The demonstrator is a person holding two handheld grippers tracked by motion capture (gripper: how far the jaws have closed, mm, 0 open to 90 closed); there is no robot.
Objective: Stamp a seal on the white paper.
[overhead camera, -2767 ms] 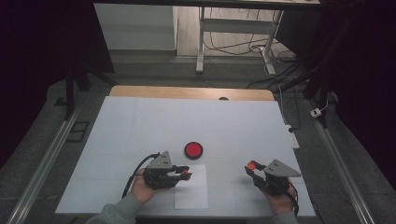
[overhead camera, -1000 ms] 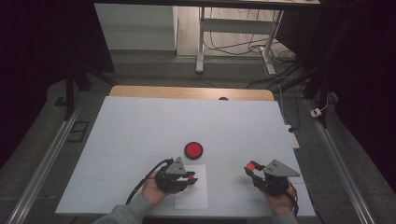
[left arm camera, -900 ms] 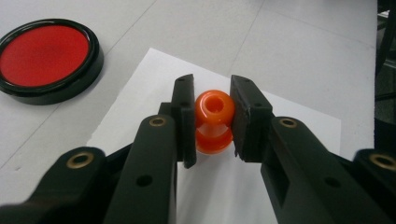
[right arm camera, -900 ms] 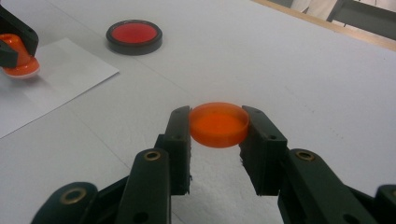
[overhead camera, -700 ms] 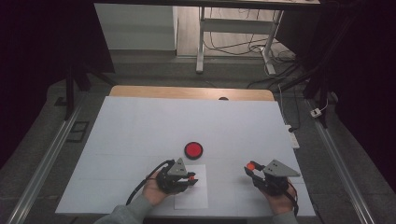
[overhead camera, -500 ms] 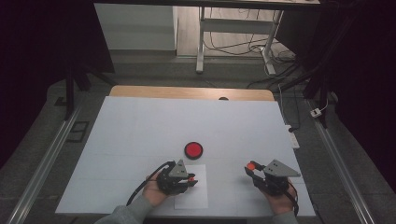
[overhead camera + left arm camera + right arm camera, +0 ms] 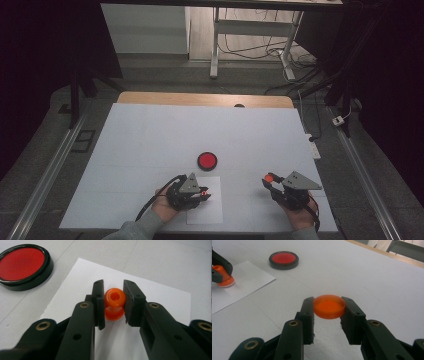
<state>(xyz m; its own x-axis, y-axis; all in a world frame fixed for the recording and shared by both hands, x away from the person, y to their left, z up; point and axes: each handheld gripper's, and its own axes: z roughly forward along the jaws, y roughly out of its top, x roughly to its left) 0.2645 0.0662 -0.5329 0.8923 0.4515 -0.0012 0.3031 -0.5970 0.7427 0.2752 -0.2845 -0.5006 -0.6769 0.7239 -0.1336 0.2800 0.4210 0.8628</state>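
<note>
- Plainly, no brand, label or readable writing on the orange stamp, the orange cap, the ink pad or the paper.
- Left claw (image 7: pixel 113 303) clamped on an orange stamp (image 7: pixel 114 303) with a round knob and a hole in its top; jaws pressing its two sides.
- Stamp standing upright with its base on a white sheet of paper (image 7: pixel 160 305), toward the middle of the sheet.
- Seen from the right gripper view, same stamp (image 7: pixel 223 276) resting on the paper (image 7: pixel 249 280), pale foot flat against it.
- Right claw (image 7: pixel 329 306) closed around an orange round cap (image 7: pixel 329 306), a shallow disc held level by its rim, raised above the table (image 7: pixel 372 277).
- From the high view, left claw (image 7: pixel 202 192) over the paper's (image 7: pixel 210 212) upper left part, right claw (image 7: pixel 269 179) well apart to the right, cap (image 7: pixel 269 177) at its tip.
- Round ink pad (image 7: pixel 206 160), red inside a black rim, lying open on the table just beyond the paper's far edge, apart from both claws.
- Paper near the table's (image 7: pixel 150 135) near edge; wide bare white surface beyond the ink pad and to both sides.
- Wooden strip (image 7: pixel 200 99) along the far edge; metal rails on either side of the table.
</note>
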